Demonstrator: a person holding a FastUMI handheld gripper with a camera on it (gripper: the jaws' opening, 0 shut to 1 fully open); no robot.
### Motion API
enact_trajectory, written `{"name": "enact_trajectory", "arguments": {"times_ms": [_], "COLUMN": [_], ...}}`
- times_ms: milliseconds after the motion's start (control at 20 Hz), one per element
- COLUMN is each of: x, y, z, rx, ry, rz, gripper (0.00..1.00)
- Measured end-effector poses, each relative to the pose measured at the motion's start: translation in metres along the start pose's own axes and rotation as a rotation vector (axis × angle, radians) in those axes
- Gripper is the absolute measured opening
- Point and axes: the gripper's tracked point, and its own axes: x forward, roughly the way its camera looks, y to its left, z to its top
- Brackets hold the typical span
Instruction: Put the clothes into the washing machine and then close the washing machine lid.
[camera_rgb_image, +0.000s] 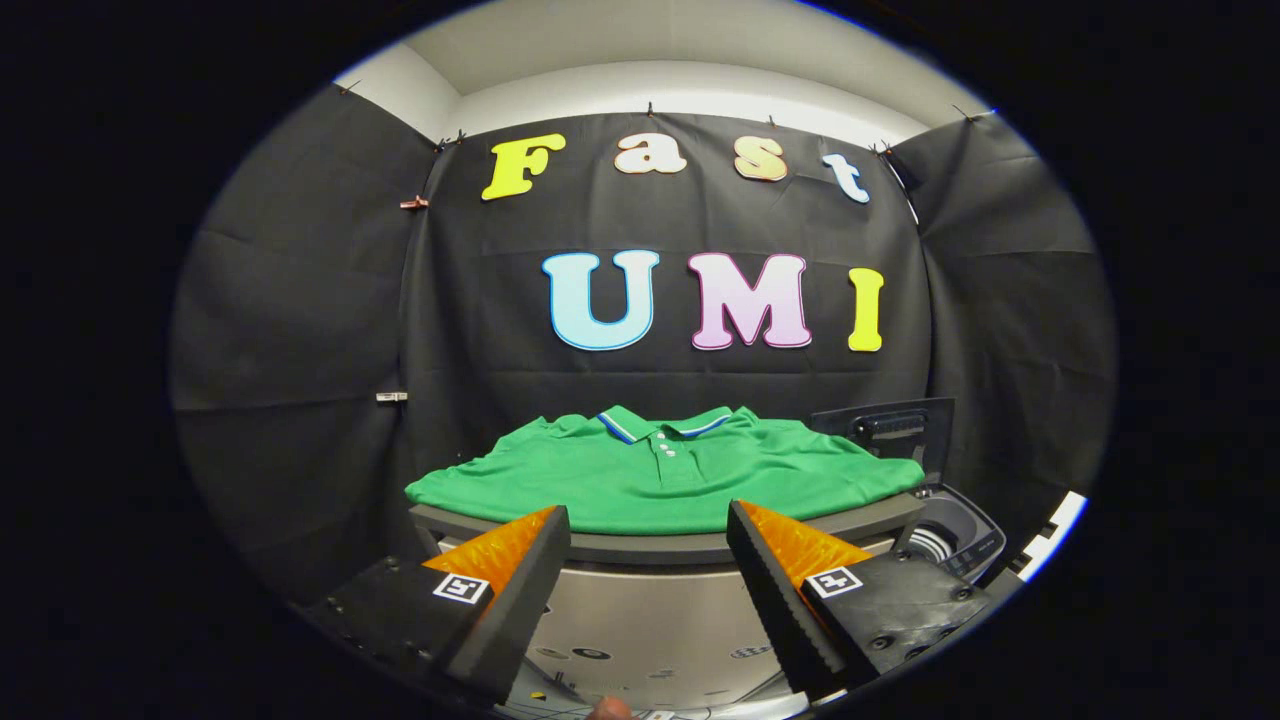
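A green polo shirt (668, 475) with a blue-and-white trimmed collar lies spread flat on a grey table (650, 546), beyond my fingers. To the right of the table stands the washing machine (955, 540), its dark lid (890, 428) raised upright and the drum opening showing below it. My gripper (648, 518) is open, short of the table's front edge and a little lower than the shirt, with nothing between its fingers.
The table's pale front panel (640, 610) faces me between the fingers. Black cloth walls close the booth behind and at both sides. A fingertip (608, 709) of a person shows low down beneath the gripper.
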Motion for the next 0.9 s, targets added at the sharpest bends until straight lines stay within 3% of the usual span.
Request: {"name": "enact_trajectory", "arguments": {"times_ms": [350,900], "x": [0.054,0.169], "y": [-0.005,-0.022], "z": [0.026,0.006], "rx": [-0.004,-0.021], "ry": [0.049,0.411], "rz": [0.003,-0.029], "gripper": [0.99,0.99]}}
